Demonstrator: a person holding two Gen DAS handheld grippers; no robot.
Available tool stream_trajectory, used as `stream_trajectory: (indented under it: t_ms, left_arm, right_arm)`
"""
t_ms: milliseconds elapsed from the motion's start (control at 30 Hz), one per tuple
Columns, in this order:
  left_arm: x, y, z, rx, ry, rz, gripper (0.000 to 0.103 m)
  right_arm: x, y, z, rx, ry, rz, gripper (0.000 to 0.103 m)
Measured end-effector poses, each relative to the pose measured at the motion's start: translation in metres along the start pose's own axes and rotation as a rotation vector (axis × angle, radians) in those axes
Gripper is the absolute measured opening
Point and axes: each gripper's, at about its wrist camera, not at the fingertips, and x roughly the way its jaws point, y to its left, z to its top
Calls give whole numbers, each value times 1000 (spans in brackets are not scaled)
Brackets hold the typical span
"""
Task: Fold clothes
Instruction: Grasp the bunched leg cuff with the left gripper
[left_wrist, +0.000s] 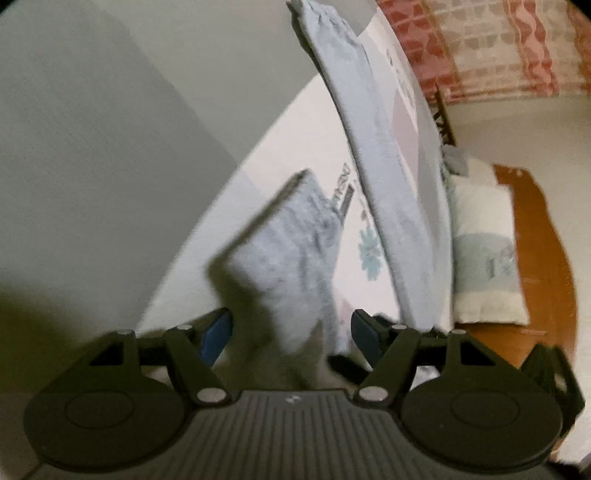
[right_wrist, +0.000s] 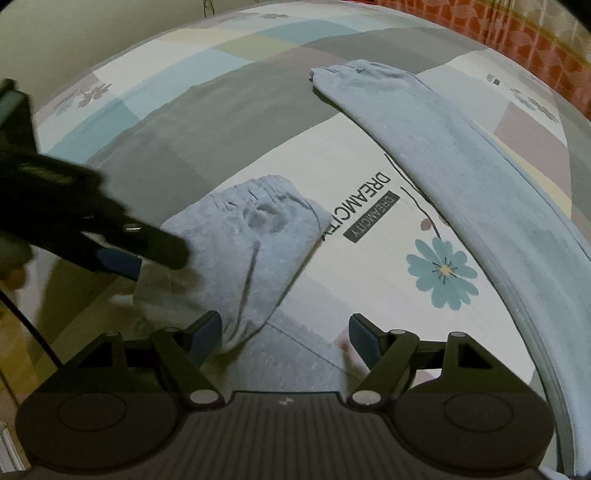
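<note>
A light blue-grey garment lies on the patchwork bed sheet (right_wrist: 221, 129). Its long leg (right_wrist: 461, 147) runs from the near right edge to a gathered cuff at the far middle. A shorter folded part (right_wrist: 251, 236) with a gathered end lies close in front of me. My right gripper (right_wrist: 284, 332) is open just above the near end of that folded part, with cloth under the gap. My left gripper (right_wrist: 159, 264) reaches in from the left at the fold's left edge. In the left wrist view my left gripper (left_wrist: 291, 332) is open, and the folded part (left_wrist: 280, 251) rises between its fingers; the long leg (left_wrist: 388, 177) lies beyond.
A pale pillow (left_wrist: 484, 251) lies past the long leg, with a brown wooden surface (left_wrist: 546, 240) behind it. A red patterned curtain (left_wrist: 480, 44) hangs at the back. A plain wall (left_wrist: 92, 129) fills the left. The sheet shows printed lettering (right_wrist: 373, 206) and a blue flower (right_wrist: 443, 269).
</note>
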Motion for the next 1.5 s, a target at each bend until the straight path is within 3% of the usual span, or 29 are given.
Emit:
stream_trajectory:
  t_ms: [133, 400, 500, 600, 700, 733, 833, 967, 1000, 1100, 1267, 1500]
  left_arm:
    - [8, -6, 3, -24, -46, -41, 71]
    - [-10, -12, 8, 25, -156, -13, 71]
    - [-13, -10, 12, -9, -196, -79, 72]
    - [-1, -10, 21, 16, -182, -88, 72]
    - [19, 2, 30, -20, -169, -97, 67]
    - [26, 7, 34, -40, -167, -101, 56]
    - [23, 3, 35, -31, -196, -92, 39]
    - [14, -5, 29, 29, -220, -107, 39]
    - [19, -5, 29, 29, -205, -75, 38]
    - [31, -10, 33, 69, -181, 32, 11]
    - [-2, -36, 32, 231, -228, 143, 10]
    - [-75, -20, 26, 247, -270, 349, 10]
  right_arm:
    - [-3, -2, -7, 16, 7, -2, 80]
    - [-7, -6, -18, 47, 13, 2, 80]
    - [-6, -6, -22, 56, 19, 5, 80]
    - [-3, -5, -24, 64, 40, 23, 80]
    - [0, -2, -26, 58, 68, 36, 80]
    - [1, 0, -27, 54, 77, 37, 80]
    - [1, 4, -27, 45, 89, 34, 81]
    - [2, 2, -27, 66, 101, 32, 82]
    - [4, 2, -28, 69, 103, 31, 82]
    - [6, 3, -28, 68, 110, 22, 82]
    - [-1, 1, -26, 48, 101, 18, 82]
    - [-8, -7, -23, 67, 88, 16, 82]
